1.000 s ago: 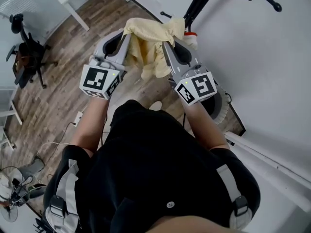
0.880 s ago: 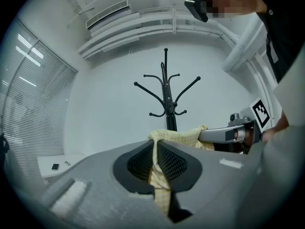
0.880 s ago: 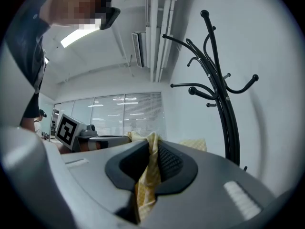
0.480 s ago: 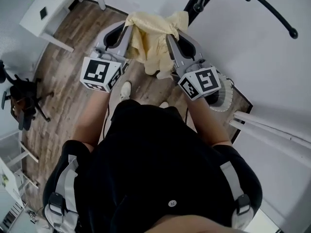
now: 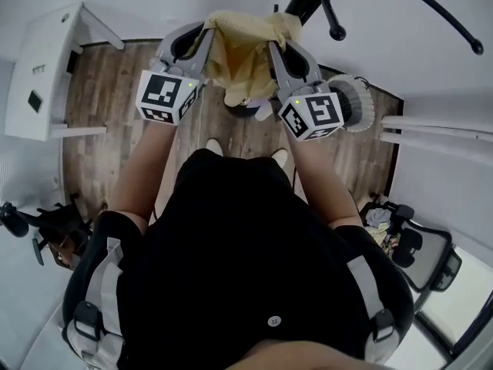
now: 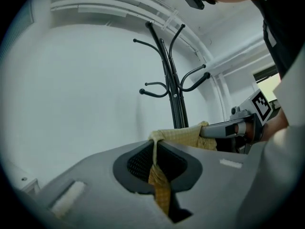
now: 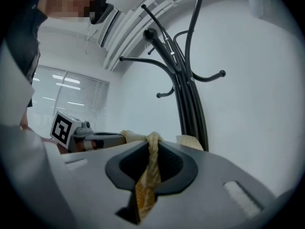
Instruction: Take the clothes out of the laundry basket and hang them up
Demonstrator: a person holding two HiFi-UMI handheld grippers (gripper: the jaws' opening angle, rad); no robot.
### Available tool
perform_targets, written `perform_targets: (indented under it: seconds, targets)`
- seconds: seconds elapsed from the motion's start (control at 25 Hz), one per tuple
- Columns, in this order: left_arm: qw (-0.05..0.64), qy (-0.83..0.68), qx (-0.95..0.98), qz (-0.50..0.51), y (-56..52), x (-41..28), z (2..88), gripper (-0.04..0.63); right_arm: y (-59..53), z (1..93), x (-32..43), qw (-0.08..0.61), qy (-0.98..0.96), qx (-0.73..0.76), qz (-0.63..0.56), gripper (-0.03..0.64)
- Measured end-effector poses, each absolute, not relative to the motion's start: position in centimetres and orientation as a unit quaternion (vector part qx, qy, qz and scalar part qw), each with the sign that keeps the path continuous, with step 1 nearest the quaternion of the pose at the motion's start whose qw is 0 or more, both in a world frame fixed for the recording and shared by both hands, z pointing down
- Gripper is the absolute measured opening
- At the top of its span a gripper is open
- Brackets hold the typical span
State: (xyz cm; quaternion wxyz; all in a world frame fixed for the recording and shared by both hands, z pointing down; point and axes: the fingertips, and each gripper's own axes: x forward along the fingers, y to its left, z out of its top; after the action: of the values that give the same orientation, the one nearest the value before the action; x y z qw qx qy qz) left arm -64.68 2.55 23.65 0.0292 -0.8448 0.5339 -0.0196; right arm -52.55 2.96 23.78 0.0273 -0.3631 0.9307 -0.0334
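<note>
Head view: a wooden floor (image 5: 100, 122), a white table (image 5: 38, 75) at the left, a white wall and a black coat rack (image 5: 339, 10) ahead, and a round white basket (image 5: 356, 102) near its foot. The left tool (image 5: 199, 31) and right tool (image 5: 279, 43) hold a yellow cloth (image 5: 240, 52) stretched between them, above the floor.

Left gripper view: the jaws are closed on a cloth fold, with the rack behind.

Right gripper view: the same grip.

Since one second ago the person has turned toward the rack, and the grip is unchanged.
</note>
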Motion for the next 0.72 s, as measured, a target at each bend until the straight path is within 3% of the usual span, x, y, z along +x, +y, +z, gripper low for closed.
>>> perform_targets:
  seconds: [0.72]
  targets:
    - [-0.027, 0.472, -0.879, -0.059, -7.0, -63.6, 35.7, 0.012, -2.6, 35.1, -52.6, -0.025, 0.862, -0.494, -0.115, 0.038]
